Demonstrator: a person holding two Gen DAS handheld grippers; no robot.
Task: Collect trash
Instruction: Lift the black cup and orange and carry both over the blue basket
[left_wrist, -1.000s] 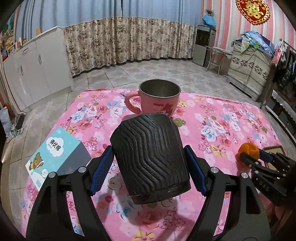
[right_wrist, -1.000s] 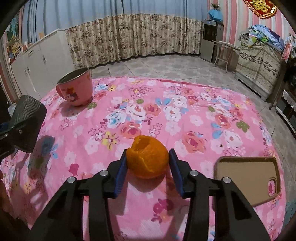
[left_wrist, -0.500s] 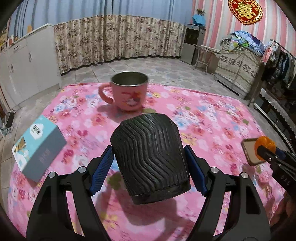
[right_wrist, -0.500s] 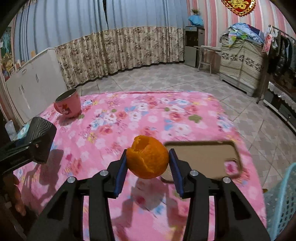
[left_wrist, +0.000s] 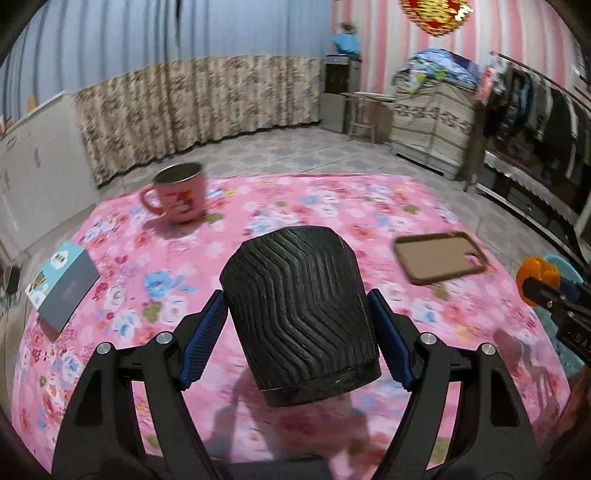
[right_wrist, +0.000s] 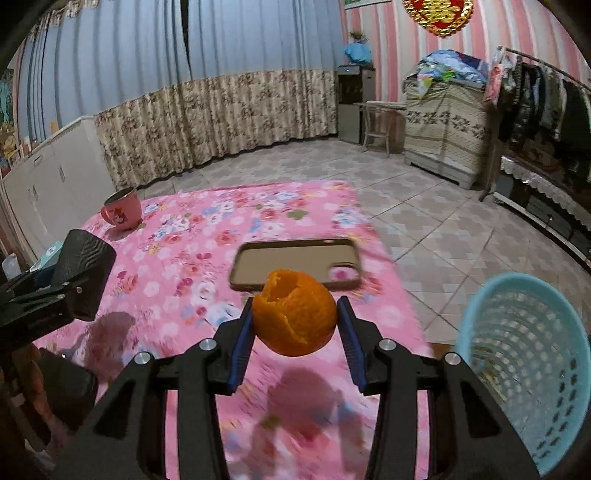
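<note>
My left gripper (left_wrist: 295, 321) is shut on a black ribbed paper cup (left_wrist: 299, 306), held above the pink flowered table (left_wrist: 258, 206); the cup also shows in the right wrist view (right_wrist: 83, 273). My right gripper (right_wrist: 295, 325) is shut on an orange peel (right_wrist: 295, 314), held above the table's right part; the peel also shows at the right edge of the left wrist view (left_wrist: 537, 271). A light blue mesh trash basket (right_wrist: 524, 362) stands on the floor to the right of the table, right of my right gripper.
A pink mug (left_wrist: 181, 192) stands at the table's far left. A blue tissue box (left_wrist: 62, 277) lies at the left edge. A brown phone case (right_wrist: 295, 264) lies near the right edge. White cabinets (right_wrist: 48, 173), curtains and furniture ring the tiled floor.
Both grippers have lifted and swung to the right with their loads. The peel has risen off the table, and the blue basket has come into the right wrist view.
</note>
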